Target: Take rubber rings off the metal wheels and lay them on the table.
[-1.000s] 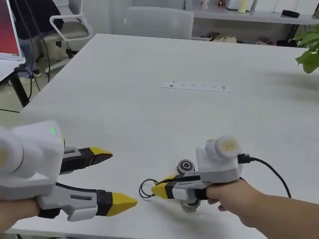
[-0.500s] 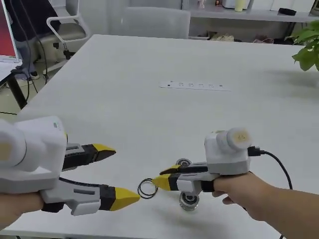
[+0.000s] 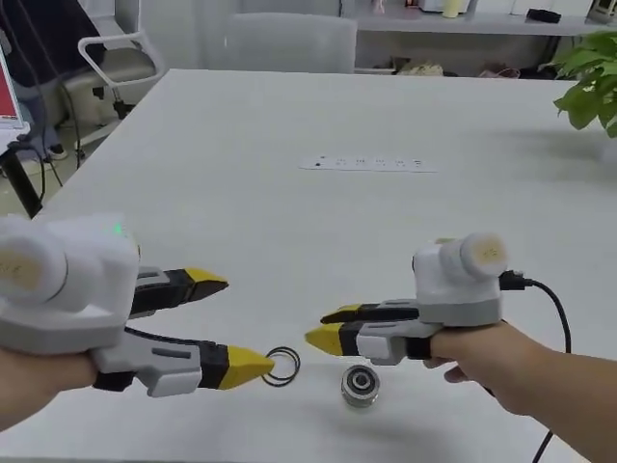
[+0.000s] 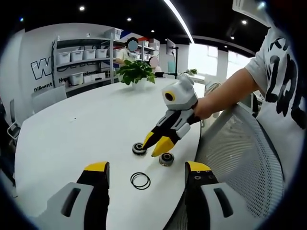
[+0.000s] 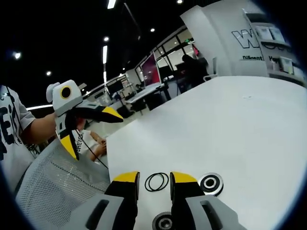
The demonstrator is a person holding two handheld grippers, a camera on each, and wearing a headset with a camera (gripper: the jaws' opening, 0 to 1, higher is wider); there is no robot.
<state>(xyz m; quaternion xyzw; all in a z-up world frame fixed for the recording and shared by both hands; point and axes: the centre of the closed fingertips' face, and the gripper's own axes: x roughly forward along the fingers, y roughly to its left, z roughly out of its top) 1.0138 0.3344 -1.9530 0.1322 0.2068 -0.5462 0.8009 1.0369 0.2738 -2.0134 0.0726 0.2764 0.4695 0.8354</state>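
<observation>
Two thin black rubber rings (image 3: 280,367) lie overlapping on the white table (image 3: 289,222), also seen in the left gripper view (image 4: 140,180) and the right gripper view (image 5: 157,181). One metal wheel (image 3: 360,383) rests just right of them. The gripper views show two wheels (image 4: 139,148) (image 4: 166,159), (image 5: 210,183) (image 5: 163,223). My left gripper (image 3: 231,323) is wide open, its lower tip beside the rings. My right gripper (image 3: 326,328) hovers above the wheels, jaws a little apart and holding nothing.
A socket strip (image 3: 366,164) is set flat into the table's middle. A black cable (image 3: 551,299) trails from the right gripper. A plant (image 3: 588,82) stands at the far right and chairs (image 3: 289,43) at the far edge. A mesh chair back (image 4: 240,158) is near me.
My right gripper has lifted and drawn back to the right, away from the rings, which stay on the table. The left gripper's lower tip has come closer to the rings.
</observation>
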